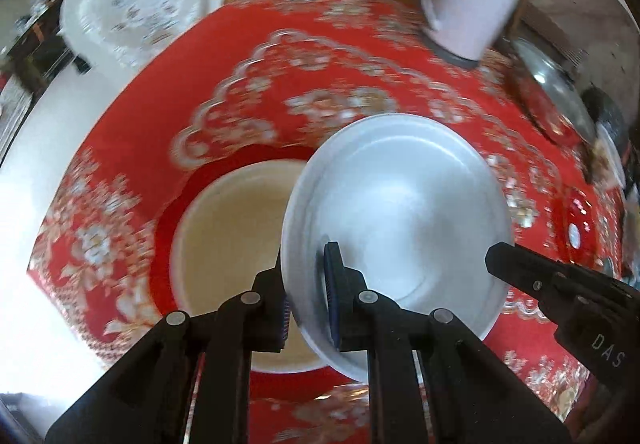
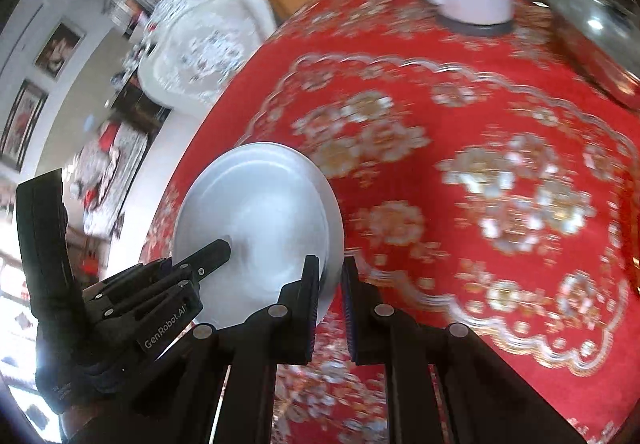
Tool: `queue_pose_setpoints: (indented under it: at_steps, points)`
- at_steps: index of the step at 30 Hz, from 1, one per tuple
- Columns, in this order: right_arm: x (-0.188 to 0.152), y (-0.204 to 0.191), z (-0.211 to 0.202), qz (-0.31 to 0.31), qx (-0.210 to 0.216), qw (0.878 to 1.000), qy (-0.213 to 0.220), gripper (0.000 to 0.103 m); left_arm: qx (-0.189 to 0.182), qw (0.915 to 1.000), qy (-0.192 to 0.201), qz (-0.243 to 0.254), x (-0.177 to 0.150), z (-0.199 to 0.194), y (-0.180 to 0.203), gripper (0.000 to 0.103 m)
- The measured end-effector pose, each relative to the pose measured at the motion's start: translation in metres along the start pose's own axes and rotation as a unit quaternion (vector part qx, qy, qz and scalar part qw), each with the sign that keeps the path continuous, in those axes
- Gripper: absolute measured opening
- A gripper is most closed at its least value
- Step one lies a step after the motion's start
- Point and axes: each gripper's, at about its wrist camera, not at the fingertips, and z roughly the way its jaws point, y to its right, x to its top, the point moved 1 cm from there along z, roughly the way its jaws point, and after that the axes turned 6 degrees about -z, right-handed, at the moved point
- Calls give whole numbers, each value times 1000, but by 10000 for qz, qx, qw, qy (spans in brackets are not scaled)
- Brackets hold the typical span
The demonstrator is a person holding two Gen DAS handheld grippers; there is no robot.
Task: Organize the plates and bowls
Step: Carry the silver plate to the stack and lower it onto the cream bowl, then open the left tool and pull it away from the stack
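White round plate, frame centre: my left gripper clamps its rim. My right gripper pinches the opposite edge, above the red floral tablecloth.

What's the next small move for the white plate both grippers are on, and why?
Probably lower the white plate onto the cream plate lying on the red tablecloth. The left gripper clamps its rim and the right gripper straddles the opposite edge, with the plate tilted above and partly overlapping the cream one.

Left gripper and right gripper fingers both clamped narrow.
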Motion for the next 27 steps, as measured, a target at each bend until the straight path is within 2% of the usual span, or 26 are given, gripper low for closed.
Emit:
queue_pose_setpoints:
  at_steps: [9, 19, 21, 23, 26, 27]
  points:
    - [1, -38, 39, -317, -12, 9990, -314, 13, 234, 9991, -154, -310, -5, 14, -46, 13]
    - [6, -40, 49, -426, -217, 9984, -313, 16, 324, 9988, -209, -314, -4, 28, -51, 15]
    - [5, -38, 47, -377, -203, 9986, -309, 22, 298, 9987, -223, -357, -3, 27, -53, 15]
    - [4, -35, 44, -345, -198, 9988, -285, 22, 351, 9986, -158, -356, -3, 24, -54, 15]
    - [3, -33, 36, -309, -148, 9991, -242, 22, 406, 9986, -22, -348, 0, 16, -55, 25]
    - [2, -31, 33, -308, -145, 9992, -221, 23, 379, 9987, 32, -352, 1, 12, -54, 32]
